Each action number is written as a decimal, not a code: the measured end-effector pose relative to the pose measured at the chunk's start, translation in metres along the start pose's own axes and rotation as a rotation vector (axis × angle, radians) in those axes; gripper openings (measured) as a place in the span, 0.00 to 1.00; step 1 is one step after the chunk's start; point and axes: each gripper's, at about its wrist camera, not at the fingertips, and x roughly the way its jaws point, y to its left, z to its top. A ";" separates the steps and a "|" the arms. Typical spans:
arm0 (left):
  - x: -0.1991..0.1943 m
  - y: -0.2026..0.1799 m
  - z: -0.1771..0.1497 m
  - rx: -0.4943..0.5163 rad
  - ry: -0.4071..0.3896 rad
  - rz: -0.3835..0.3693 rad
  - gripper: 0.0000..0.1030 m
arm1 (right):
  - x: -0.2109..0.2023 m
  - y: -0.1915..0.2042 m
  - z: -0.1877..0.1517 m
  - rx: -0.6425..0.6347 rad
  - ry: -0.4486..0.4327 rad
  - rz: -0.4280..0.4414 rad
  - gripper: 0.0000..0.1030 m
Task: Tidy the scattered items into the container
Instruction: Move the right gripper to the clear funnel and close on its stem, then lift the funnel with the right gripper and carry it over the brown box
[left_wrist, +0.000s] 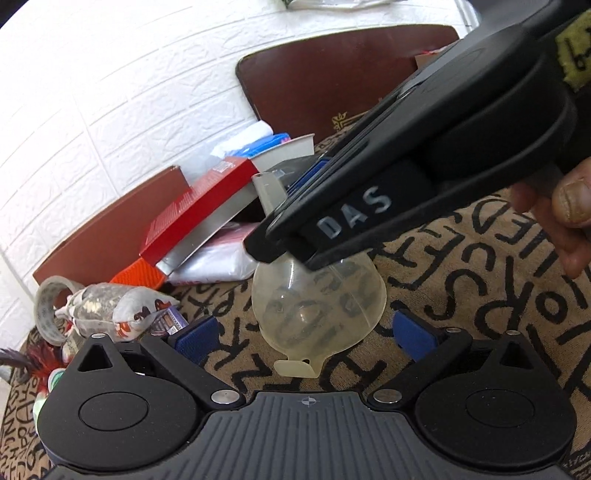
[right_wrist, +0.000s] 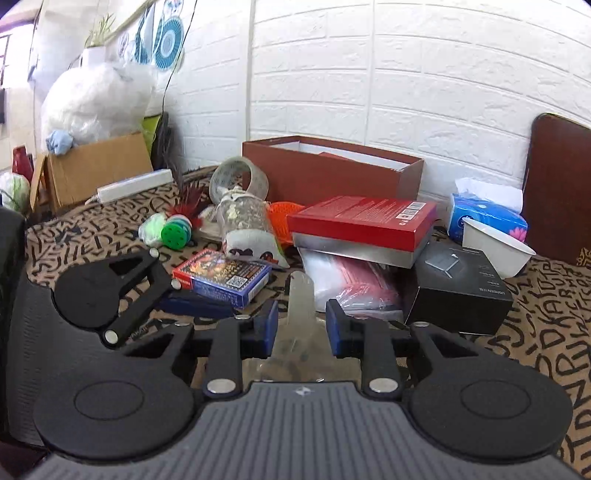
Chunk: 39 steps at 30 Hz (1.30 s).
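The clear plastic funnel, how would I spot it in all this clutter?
Start at the brown open box against the white brick wall, then come forward past the red box to the lettered cloth. The funnel is there, its spout gripped by the right gripper. Unlike its neighbours, it is see-through and cone-shaped.

Close wrist views, shared funnel (left_wrist: 318, 295)

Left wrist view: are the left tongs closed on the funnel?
No. The left tongs stand wide open, pads clear of the funnel on both sides.
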 end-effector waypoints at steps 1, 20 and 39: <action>0.001 0.000 0.001 -0.007 0.006 0.002 0.99 | -0.002 -0.002 0.000 0.009 -0.003 0.000 0.21; 0.008 -0.015 0.027 -0.099 -0.066 -0.168 1.00 | -0.026 -0.113 -0.052 0.769 -0.176 0.203 0.17; -0.042 0.026 0.048 -0.139 -0.270 0.074 0.91 | -0.017 -0.093 -0.010 0.857 -0.277 0.364 0.18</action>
